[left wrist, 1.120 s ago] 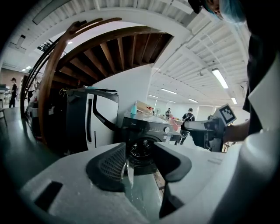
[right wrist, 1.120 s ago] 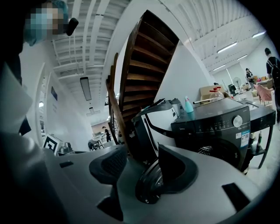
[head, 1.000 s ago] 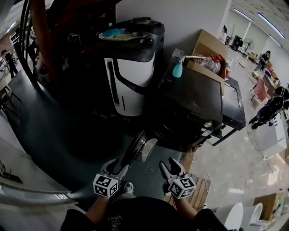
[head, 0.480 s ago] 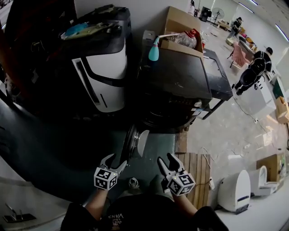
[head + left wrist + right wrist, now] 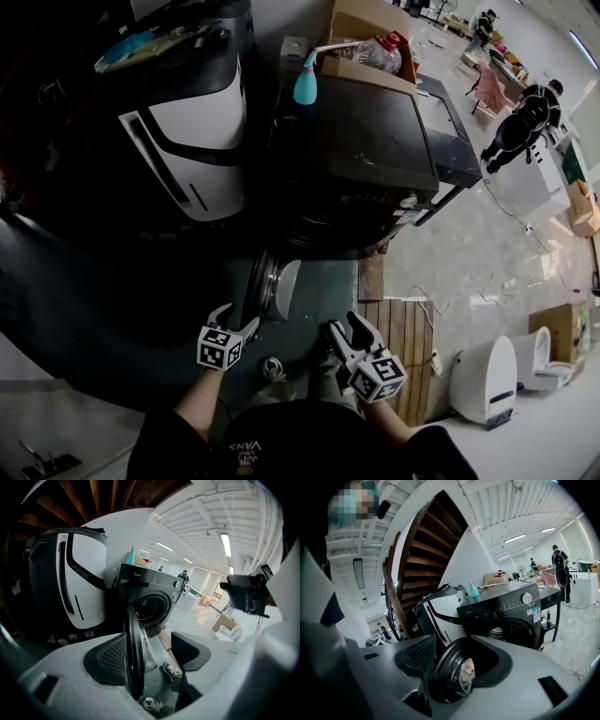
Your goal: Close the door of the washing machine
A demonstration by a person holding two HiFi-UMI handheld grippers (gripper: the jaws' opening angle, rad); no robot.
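Observation:
The black front-loading washing machine stands with its round door swung wide open toward me. My left gripper is at the door's outer rim. In the left gripper view the door shows edge-on between the jaws, close to the left pad and apart from the right pad. These jaws are opening. My right gripper hovers to the right of the door, open and holding nothing. The right gripper view shows the door's glass face beyond its jaws, with the washing machine behind.
A tall white-and-black appliance stands left of the machine. A blue spray bottle and a cardboard box sit on top. A wooden pallet, a white appliance and a shoe are on the floor. A person stands at the back right.
My left gripper has sunk along the door's rim and its jaws have spread wider. The right gripper has dropped a little. The door stays open.

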